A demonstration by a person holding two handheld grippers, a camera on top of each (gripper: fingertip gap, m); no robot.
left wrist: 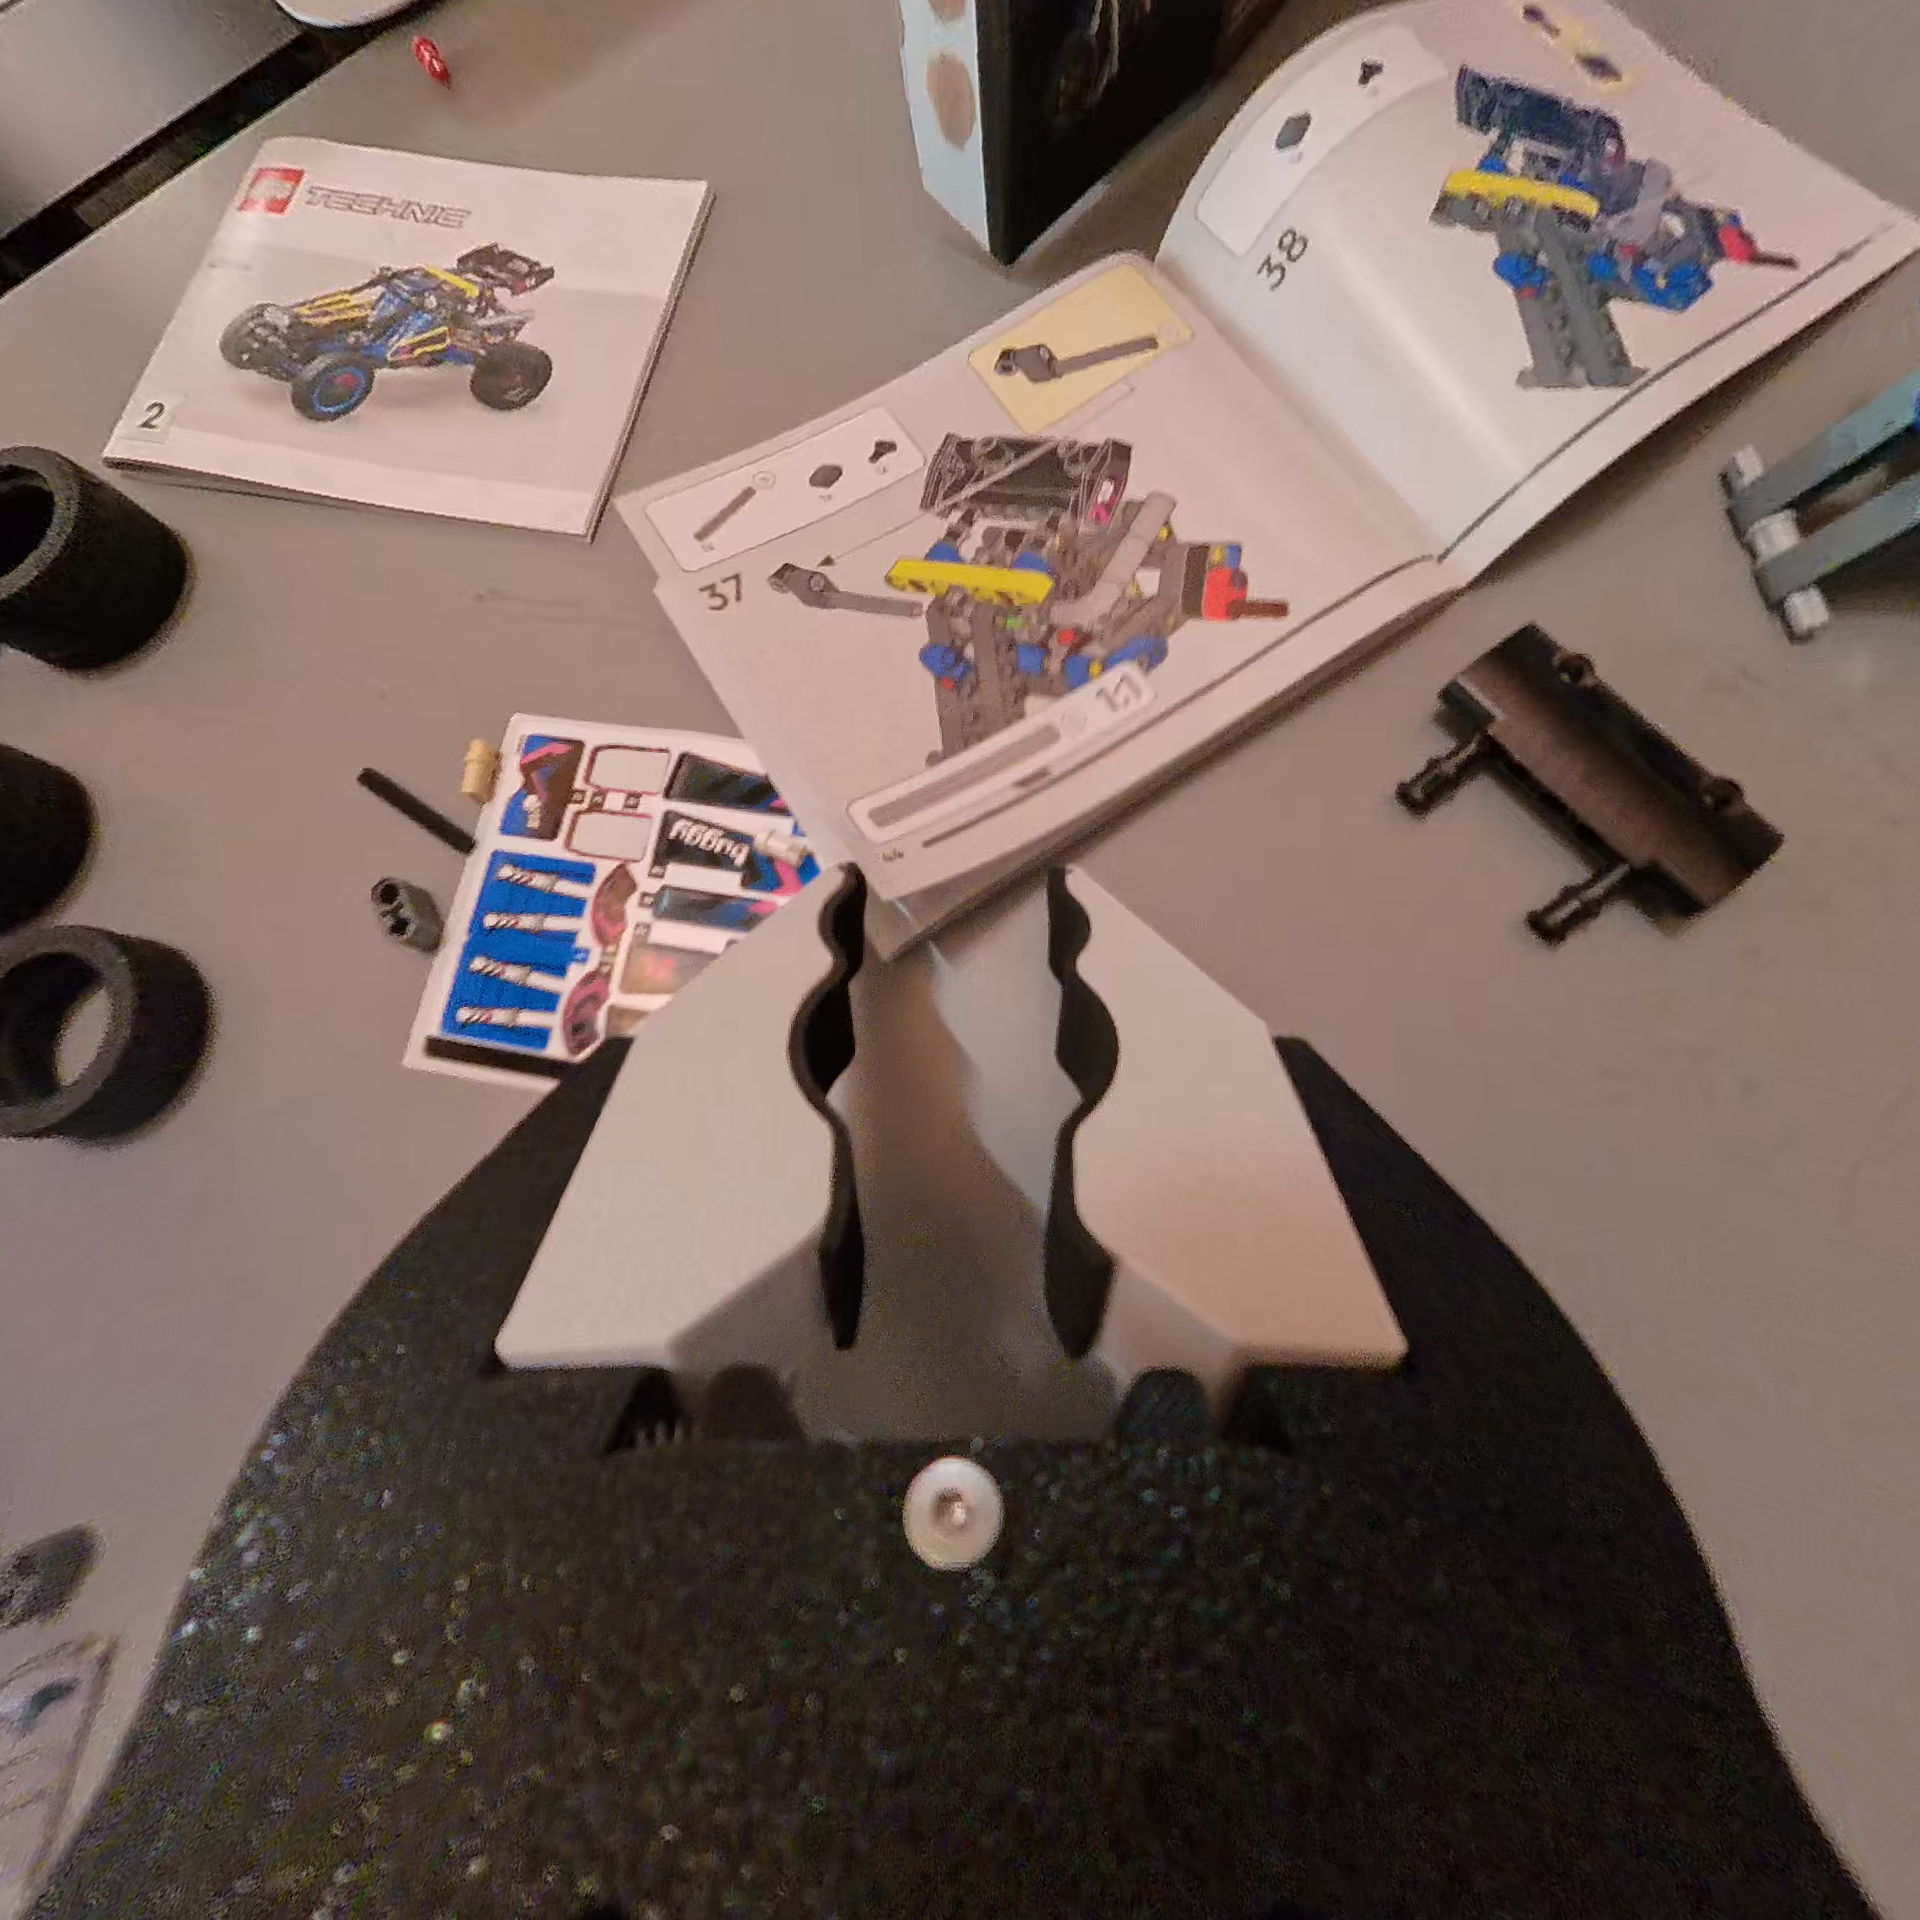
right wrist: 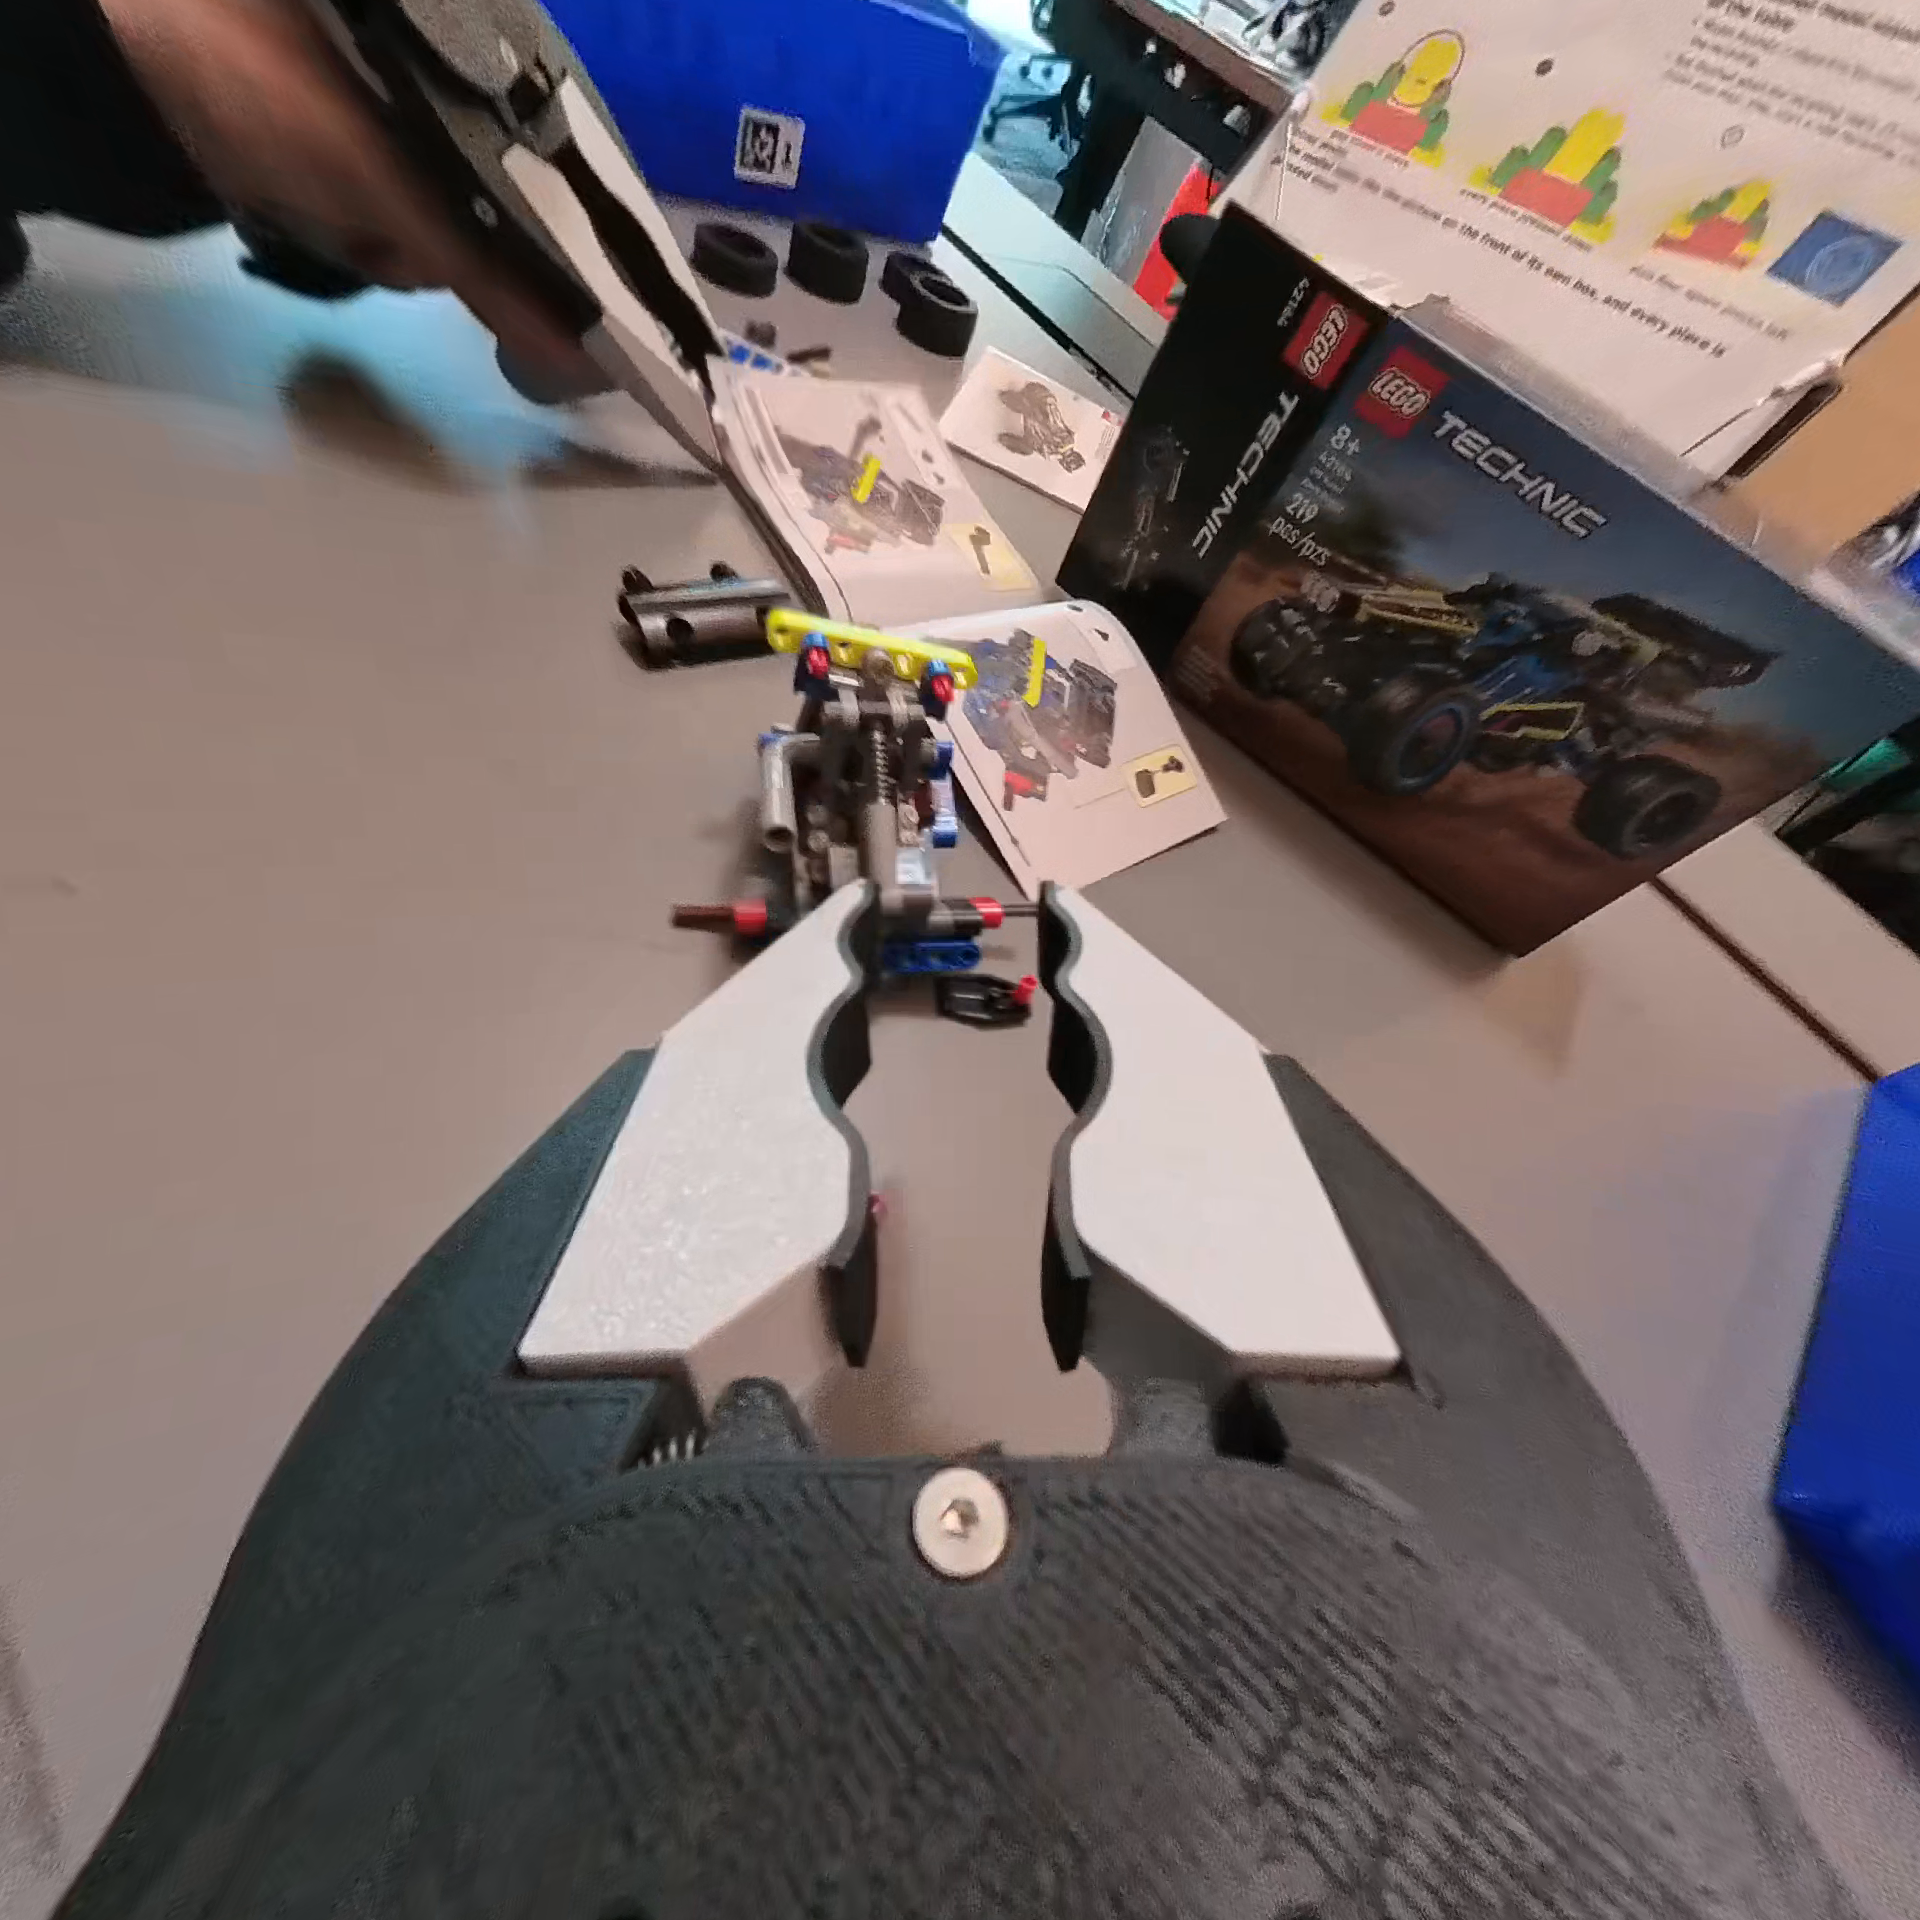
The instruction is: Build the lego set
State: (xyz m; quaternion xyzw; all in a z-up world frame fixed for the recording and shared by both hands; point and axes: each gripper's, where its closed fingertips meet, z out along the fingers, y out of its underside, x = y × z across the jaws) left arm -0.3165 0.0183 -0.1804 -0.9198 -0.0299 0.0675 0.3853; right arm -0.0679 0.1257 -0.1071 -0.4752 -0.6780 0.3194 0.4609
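Grey fingers of my right gripper (right wrist: 951, 914) stand parted around the near end of the brick model (right wrist: 862, 769) at twelve o'clock, not clamping it. My left gripper (left wrist: 951, 904), unclenched and empty, hovers at the open booklet (left wrist: 1039, 623) corner.

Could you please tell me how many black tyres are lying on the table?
3 are clear: in the left wrist view they sit along the left edge, upper tyre, middle tyre, lower tyre. The frame cuts off two of them, so more may lie beyond it.
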